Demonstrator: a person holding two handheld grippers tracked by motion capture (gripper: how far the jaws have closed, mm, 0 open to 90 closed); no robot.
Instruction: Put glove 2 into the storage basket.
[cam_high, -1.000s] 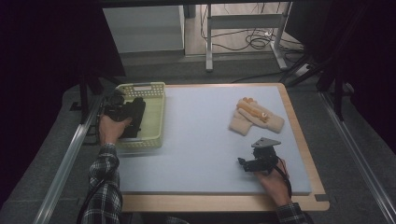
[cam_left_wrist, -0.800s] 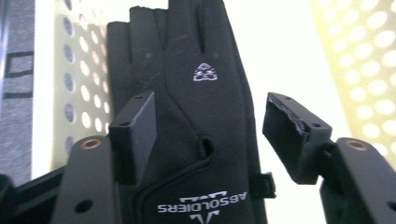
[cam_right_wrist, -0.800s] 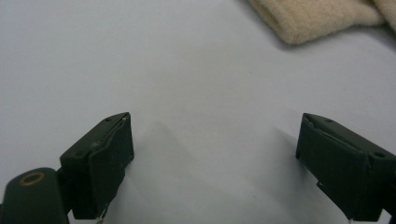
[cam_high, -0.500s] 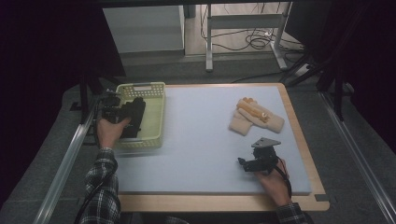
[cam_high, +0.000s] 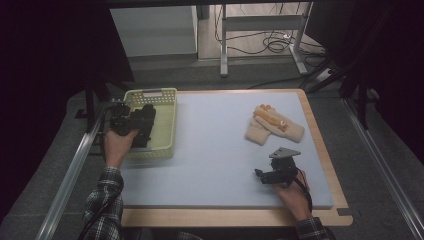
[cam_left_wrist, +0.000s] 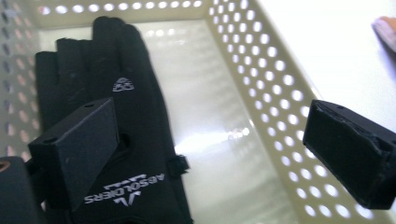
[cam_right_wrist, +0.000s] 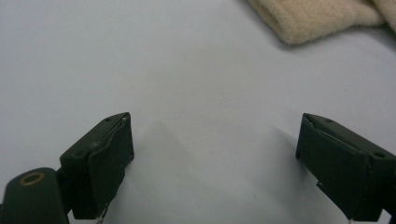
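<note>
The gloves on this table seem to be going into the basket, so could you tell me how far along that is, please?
Done: the black glove lies flat in the yellow basket. In hand: the left tongs have just been opening above it, with nothing pinched between them. Left: the cream gloves lie on the blue mat, beyond the open right tongs, which rest empty.

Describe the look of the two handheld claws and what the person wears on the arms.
Both claws are black. The left claw has two blocky black jaws with small holes in their tops. The right claw carries a grey three-cornered plate on top, and a black cable loops by the wrist. Its jaws in the right gripper view are square, dark blocks. The sleeves are plaid, dark and light checked.
</note>
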